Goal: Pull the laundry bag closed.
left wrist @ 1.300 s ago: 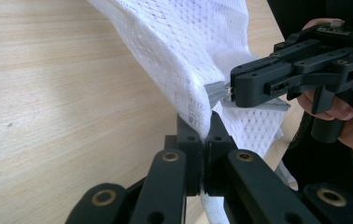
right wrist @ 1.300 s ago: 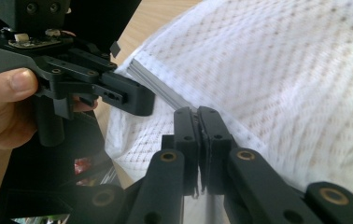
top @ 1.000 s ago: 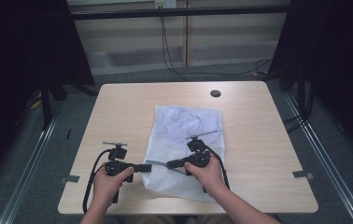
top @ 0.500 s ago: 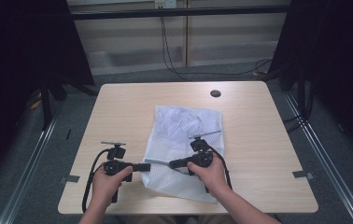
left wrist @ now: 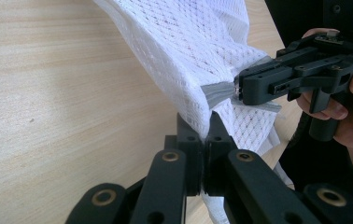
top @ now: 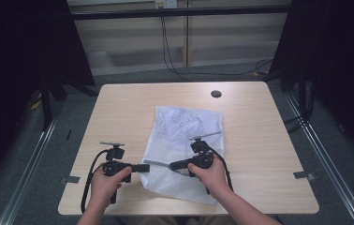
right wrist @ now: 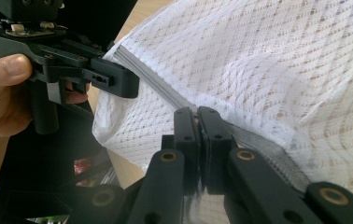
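Observation:
A white mesh bag (top: 187, 126) lies flat on the wooden table (top: 119, 112), with a grey zip strip (left wrist: 216, 92) along its near left edge. My left gripper (top: 146, 167) is shut on the bag's mesh edge, its jaws pressed together on the fabric (left wrist: 207, 135). My right gripper (top: 171, 165) faces it from the right, shut on the grey zip strip (right wrist: 156, 84) where its jaws meet (right wrist: 197, 112). The two grippers' tips are a few centimetres apart. The pinched edge is lifted a little off the table. Each gripper view also shows the other gripper, the right gripper (left wrist: 240, 88) and the left gripper (right wrist: 132, 84).
A dark round grommet (top: 216, 93) sits in the table near the far edge. Bare wood lies left and right of the bag. Black curtains, cables on the floor and metal floor rails surround the table.
The right gripper has crept slightly to the right along the bag's edge. The left gripper has stayed in place, and both have stayed shut.

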Demonstrator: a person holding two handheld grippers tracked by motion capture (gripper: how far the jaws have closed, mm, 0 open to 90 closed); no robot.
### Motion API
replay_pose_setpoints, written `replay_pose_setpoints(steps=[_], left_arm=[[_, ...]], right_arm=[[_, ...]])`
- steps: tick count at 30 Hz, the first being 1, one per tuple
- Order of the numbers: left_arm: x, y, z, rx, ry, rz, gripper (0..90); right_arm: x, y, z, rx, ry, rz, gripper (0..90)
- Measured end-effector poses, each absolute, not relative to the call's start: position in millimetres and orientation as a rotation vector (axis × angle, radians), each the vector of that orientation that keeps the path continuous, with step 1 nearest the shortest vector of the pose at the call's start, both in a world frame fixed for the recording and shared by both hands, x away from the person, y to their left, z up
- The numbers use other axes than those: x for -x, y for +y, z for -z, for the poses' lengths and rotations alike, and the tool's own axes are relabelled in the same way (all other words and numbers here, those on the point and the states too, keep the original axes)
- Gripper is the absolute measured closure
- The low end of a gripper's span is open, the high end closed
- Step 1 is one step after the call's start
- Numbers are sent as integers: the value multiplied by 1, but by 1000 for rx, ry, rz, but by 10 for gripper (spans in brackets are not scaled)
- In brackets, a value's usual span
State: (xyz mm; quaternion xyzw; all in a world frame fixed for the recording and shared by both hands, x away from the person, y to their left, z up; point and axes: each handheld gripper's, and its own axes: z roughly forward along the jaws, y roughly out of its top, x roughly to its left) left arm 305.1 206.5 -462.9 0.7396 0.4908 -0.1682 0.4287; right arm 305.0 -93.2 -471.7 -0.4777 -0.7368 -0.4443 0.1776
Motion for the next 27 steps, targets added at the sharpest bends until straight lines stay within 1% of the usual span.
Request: replay_pose_setpoints(steps=[5, 13, 19, 22, 27], left_arm=[[-304, 206, 463, -1833, 1237, 436, 882], [-304, 209, 461, -1816, 1248, 427, 882], [-305, 211, 462, -1845, 1225, 412, 882], [-304, 211, 461, -1827, 1240, 426, 882], [-305, 211, 461, -1819, 1246, 413, 882]], right_arm=[[-305, -94, 472, 1352, -2083, 1262, 871], [-307, -97, 471, 1358, -2081, 1261, 871], [-307, -96, 472, 1351, -2081, 1255, 871], [-307, -98, 472, 1357, -2090, 1253, 871], [-308, -99, 472, 1360, -2083, 1258, 871]])
